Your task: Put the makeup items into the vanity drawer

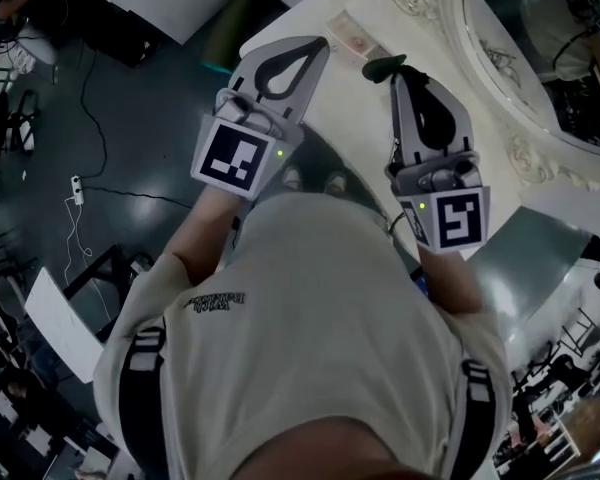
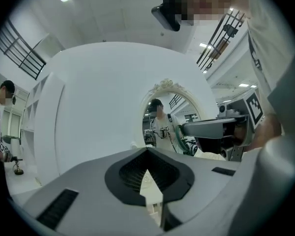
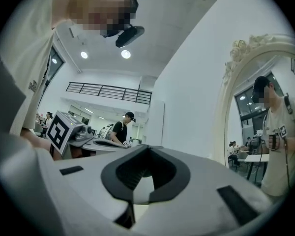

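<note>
**Both tools are shut and hold nothing**

Your left tool [image 1: 323, 44] is closed with nothing in it. Just past its tip, a small flat pinkish packet [image 1: 353, 40] lies on the white counter [image 1: 352, 103]. It looks light and thin, and I think it may slide on the smooth top, so pinch it gently by its two long edges. Your right tool [image 1: 397, 74] is closed and empty too. No drawer shows.

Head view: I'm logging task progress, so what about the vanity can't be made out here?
Drawer: head view shows only the vanity top; the person's torso covers what lies nearer.
Small items on it: too small to name.
Gripper views: mostly wall and mirror; fingers fill the lower frame.
</note>
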